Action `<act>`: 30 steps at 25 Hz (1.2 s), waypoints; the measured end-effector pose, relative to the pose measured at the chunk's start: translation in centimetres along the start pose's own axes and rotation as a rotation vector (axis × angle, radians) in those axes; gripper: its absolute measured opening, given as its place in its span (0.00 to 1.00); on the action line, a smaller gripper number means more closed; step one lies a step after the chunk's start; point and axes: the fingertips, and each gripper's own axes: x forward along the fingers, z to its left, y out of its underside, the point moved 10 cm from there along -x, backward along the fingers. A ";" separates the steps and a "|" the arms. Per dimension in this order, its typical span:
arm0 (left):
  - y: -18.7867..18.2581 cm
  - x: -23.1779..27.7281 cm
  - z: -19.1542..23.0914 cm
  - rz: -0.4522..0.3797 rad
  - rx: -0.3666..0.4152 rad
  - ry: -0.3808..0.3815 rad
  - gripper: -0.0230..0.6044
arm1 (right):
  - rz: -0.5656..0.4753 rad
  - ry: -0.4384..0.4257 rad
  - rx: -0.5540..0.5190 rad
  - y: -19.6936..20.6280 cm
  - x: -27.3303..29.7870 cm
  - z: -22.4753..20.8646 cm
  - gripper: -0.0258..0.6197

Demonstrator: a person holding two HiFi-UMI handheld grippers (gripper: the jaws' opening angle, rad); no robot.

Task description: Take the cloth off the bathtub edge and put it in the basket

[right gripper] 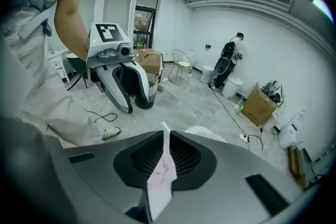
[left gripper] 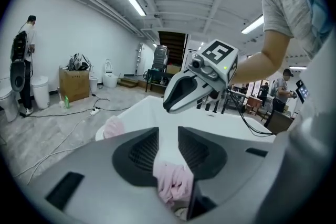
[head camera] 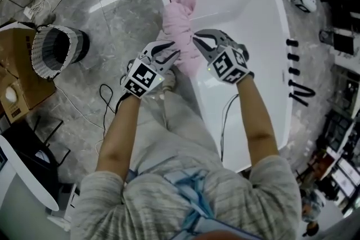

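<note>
Bathtub (head camera: 264,19): white, empty where visible.

Basket (head camera: 42,62): woven, standing on the floor well apart from the bathtub, off its left rim.

Cloth (head camera: 183,8): pink, draped over the bathtub's left edge, not yet lifted clear.

Right gripper (head camera: 201,45): at the bathtub edge, jaws closed on a fold of the cloth.

Left gripper (head camera: 169,59): just outside the same edge, jaws a narrow gap apart, cloth bunched between them but apparently not pinched.

Judged step: securing the cloth. The next move calls for the left jaws to close, then a lift clear of the rim and a carry leftward to the basket.
</note>
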 end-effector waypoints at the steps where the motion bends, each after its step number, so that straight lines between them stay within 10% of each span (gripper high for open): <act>1: 0.5 0.4 0.1 0.021 -0.006 0.008 0.20 | 0.021 -0.009 -0.004 0.4 0.5 -0.1 0.07; 10: 6.4 4.8 -0.2 0.253 -0.012 0.112 0.59 | 0.190 -0.123 -0.015 4.1 4.9 0.1 0.16; 20: 10.4 8.2 -0.2 0.412 0.005 0.107 0.91 | 0.345 -0.375 -0.143 7.6 8.9 2.5 0.91; 30: 14.6 11.9 -0.3 0.523 0.072 0.093 0.99 | 0.456 -0.465 -0.353 11.6 13.4 4.6 0.93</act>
